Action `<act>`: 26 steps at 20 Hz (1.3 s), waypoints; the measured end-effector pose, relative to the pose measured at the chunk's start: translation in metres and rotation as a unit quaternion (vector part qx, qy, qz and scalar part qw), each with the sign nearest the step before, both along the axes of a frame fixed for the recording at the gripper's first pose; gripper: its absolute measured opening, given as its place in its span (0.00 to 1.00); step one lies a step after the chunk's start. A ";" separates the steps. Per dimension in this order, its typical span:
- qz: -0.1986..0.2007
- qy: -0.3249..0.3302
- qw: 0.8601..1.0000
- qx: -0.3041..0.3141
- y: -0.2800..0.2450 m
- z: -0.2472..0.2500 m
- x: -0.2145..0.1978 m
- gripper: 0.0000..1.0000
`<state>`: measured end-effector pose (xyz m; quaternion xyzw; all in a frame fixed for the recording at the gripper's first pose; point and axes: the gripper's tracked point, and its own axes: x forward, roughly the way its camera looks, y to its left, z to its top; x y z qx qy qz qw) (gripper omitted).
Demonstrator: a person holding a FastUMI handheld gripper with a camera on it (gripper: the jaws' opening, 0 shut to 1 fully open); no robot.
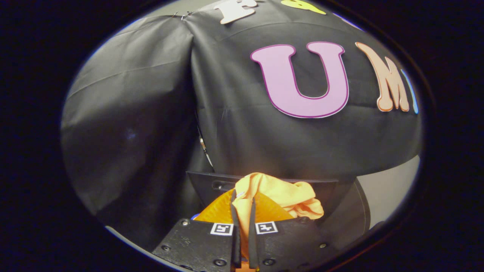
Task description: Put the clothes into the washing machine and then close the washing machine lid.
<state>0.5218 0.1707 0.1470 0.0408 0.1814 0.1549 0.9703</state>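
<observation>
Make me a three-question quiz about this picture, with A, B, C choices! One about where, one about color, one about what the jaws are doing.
1. Where is the cloth?
A. between the gripper jaws
B. pinned on the wall
C. lying on the floor

2. What color is it?
A. blue
B. yellow-orange
C. white

3. The jaws are:
A. wide open
B. hidden
C. shut on the cloth

Answers: 1 A, fabric bunches up from between the jaws. 2 B, its folds show yellow and orange. 3 C, both jaws press the fabric, almost no gap.
</observation>
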 end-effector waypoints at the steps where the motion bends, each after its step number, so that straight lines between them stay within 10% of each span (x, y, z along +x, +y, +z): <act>1: -0.006 -0.007 1.000 0.001 0.001 0.000 0.005 0.09; 6: -0.013 0.002 1.000 0.014 0.011 -0.013 0.012 0.21; 20: -0.073 -0.044 0.996 -0.009 0.005 -0.003 0.052 0.97; 26: -0.127 -0.064 0.989 -0.051 -0.002 -0.008 0.102 0.97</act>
